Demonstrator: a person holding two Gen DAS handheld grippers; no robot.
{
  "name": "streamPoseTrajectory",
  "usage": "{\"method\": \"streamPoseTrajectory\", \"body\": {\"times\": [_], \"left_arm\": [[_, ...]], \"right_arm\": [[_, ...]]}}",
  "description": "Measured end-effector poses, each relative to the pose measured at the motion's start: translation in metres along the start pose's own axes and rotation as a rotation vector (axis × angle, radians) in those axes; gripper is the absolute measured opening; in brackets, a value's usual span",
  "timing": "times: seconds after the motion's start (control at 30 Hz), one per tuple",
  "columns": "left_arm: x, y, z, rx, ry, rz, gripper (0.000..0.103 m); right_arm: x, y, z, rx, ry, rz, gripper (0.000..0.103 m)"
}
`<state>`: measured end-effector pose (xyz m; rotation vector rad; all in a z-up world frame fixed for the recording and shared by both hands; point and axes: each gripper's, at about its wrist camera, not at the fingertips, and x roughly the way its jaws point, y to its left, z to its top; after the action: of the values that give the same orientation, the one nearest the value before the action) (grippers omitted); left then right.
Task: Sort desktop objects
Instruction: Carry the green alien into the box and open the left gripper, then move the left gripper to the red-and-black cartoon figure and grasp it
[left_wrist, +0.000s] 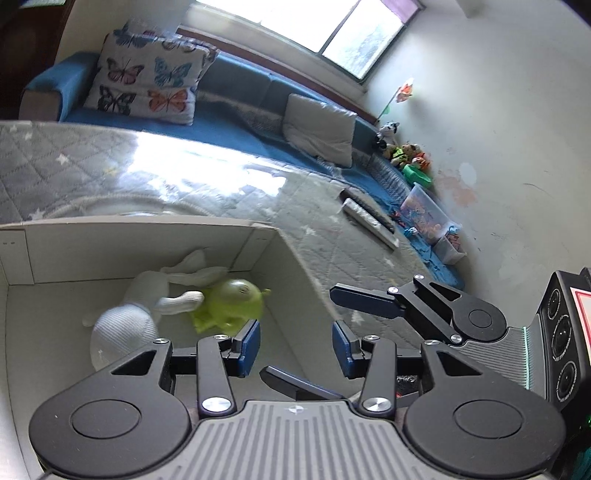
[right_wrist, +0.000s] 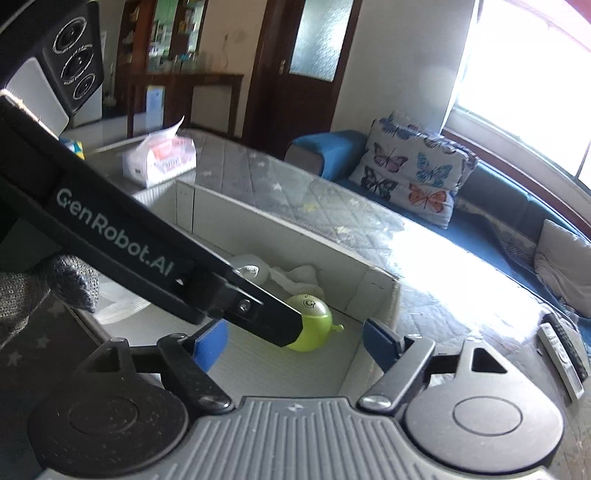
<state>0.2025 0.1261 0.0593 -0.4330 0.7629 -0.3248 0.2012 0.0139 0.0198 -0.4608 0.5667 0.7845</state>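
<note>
— What's hidden?
— The left gripper (right_wrist: 258, 314) crosses the green toy (right_wrist: 314, 325) in the right view.
— And the other view?
— Toy (left_wrist: 231, 302) inside the box (left_wrist: 288, 266); both the left gripper (left_wrist: 295, 341) and right gripper (right_wrist: 295, 341) gape empty.

In the lower left of my left wrist view I see an open box (left_wrist: 288, 258) of pale cardboard with upright walls. Inside it a green toy (left_wrist: 231, 301) lies on the floor, round, with one eye on top and small horns. It touches a white plush toy (left_wrist: 129, 317), which lies on its side at the left, with long limbs. In my right wrist view the green toy (right_wrist: 314, 325) is near the middle, close to the box's right wall (right_wrist: 376, 291).
</note>
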Motion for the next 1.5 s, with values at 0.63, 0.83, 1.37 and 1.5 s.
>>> {"method": "streamPoseTrajectory", "body": {"times": [0.63, 0.83, 1.37, 1.5], "left_arm": [[-0.031, -0.057, -0.051, 0.089, -0.045, -0.032, 0.045], [-0.03, -0.068, -0.068, 0.102, -0.034, -0.058, 0.045], [-0.001, -0.079, -0.102, 0.079, 0.063, -0.094, 0.045], [0.006, -0.079, -0.102, 0.063, 0.073, -0.087, 0.045]], "right_arm": [[-0.092, -0.016, -0.064, 0.136, -0.129, -0.11, 0.103], [-0.104, -0.012, -0.091, 0.186, -0.133, -0.109, 0.103], [-0.116, 0.004, -0.143, 0.239, -0.083, -0.098, 0.103], [-0.109, 0.006, -0.14, 0.227, -0.086, -0.086, 0.103]]}}
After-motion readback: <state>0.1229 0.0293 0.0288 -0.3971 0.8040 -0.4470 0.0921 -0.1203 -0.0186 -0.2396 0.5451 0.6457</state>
